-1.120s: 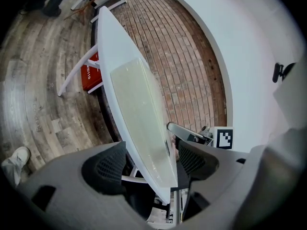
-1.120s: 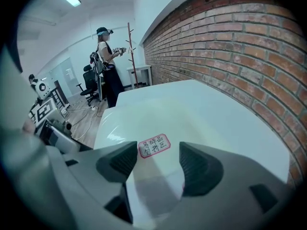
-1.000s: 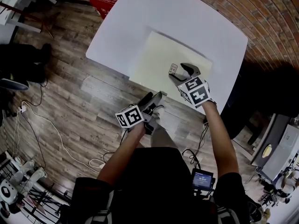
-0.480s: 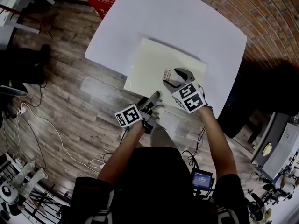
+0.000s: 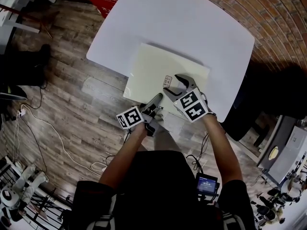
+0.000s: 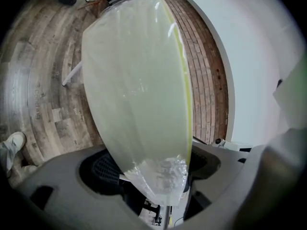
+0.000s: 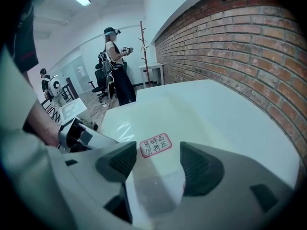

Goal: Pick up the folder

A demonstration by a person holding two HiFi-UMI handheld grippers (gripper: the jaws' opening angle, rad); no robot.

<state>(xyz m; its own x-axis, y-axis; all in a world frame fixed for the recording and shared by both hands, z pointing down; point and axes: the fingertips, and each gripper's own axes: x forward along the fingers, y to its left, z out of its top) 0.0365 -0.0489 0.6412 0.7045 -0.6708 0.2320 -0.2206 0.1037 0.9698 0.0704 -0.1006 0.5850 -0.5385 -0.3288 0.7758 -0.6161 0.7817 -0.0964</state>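
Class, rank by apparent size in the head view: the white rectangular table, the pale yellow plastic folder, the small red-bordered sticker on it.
1. white rectangular table
2. pale yellow plastic folder
3. red-bordered sticker, clearly the smallest

The far half of the white table (image 5: 192, 23) is bare, so there is open room past the folder (image 5: 153, 71) and to its left. The folder's near corner overhangs the table edge with clear air below; the left gripper (image 5: 156, 99) straddles it with jaws wide apart. The right gripper (image 5: 172, 83), jaws apart, fills the space over the folder's near right part. A brick wall (image 5: 268, 13) closes the far side. A dark shape (image 5: 268, 95), possibly a chair, crowds the table's right edge.
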